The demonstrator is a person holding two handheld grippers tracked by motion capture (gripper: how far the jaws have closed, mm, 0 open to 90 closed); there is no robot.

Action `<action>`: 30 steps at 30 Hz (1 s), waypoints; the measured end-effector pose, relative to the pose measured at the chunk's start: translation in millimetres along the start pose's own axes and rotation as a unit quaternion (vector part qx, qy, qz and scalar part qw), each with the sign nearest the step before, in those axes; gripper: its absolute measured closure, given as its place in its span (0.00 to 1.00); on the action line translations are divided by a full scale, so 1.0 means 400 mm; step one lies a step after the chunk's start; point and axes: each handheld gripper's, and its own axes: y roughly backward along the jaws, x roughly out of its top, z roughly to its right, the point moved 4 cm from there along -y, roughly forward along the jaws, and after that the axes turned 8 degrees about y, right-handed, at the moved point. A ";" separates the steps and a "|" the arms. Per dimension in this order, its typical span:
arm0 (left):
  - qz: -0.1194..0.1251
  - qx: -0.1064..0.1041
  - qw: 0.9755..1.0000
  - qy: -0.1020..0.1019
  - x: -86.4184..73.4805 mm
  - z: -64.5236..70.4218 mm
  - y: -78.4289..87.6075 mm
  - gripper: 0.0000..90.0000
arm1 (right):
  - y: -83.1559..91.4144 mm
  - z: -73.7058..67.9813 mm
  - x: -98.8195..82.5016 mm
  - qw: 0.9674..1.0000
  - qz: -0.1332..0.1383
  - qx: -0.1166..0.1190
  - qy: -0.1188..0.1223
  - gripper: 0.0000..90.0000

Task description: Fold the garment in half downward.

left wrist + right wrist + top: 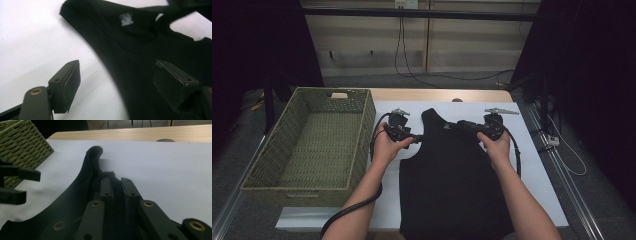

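**Black sleeveless top on white sheet, two hand-held grippers at its upper part**

Woven basket (307,145): olive green, rectangular, at the left of the table, its right wall just beside the white sheet (537,165).

Left gripper (416,138): held in the left hand (384,145), at the left armhole edge of the top. In the left gripper view its jaws stand spread, one pad (71,81) over the bare white sheet, the other pad over the black cloth; neither pad presses the fabric.

Black sleeveless top (452,185): lies flat on the sheet, hem toward the person, left strap pointing away; a small white label (126,19) sits inside the neckline.

Right gripper (460,124): held in the right hand (497,145), at the top's right shoulder. In the right gripper view its jaws are pressed together on a bunched fold of the cloth (the right strap, drawn in toward the neckline).

Wooden tabletop (150,132): bare strip beyond the sheet's far edge.
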 end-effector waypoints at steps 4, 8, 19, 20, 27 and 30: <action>-0.005 -0.001 1.000 0.009 0.010 -0.009 -0.023 0.24 | 0.019 -0.009 -0.011 1.000 -0.005 0.004 0.003 0.90; -0.006 -0.001 1.000 0.011 0.019 -0.017 -0.048 0.29 | 0.028 -0.010 -0.028 1.000 -0.008 0.005 -0.003 0.90; -0.003 -0.002 1.000 0.011 0.050 -0.030 -0.128 0.43 | 0.022 -0.023 -0.045 1.000 -0.022 0.007 -0.004 0.90; 0.001 -0.003 1.000 0.008 0.053 -0.030 -0.134 0.45 | 0.020 -0.024 -0.046 1.000 -0.023 0.008 -0.005 0.90; -0.019 0.005 1.000 -0.003 0.068 -0.026 -0.176 0.53 | 0.017 -0.034 -0.047 1.000 -0.028 0.012 -0.004 0.90; -0.021 0.014 1.000 -0.015 0.068 -0.023 -0.188 0.63 | 0.015 -0.039 -0.050 0.999 -0.035 0.014 0.000 0.90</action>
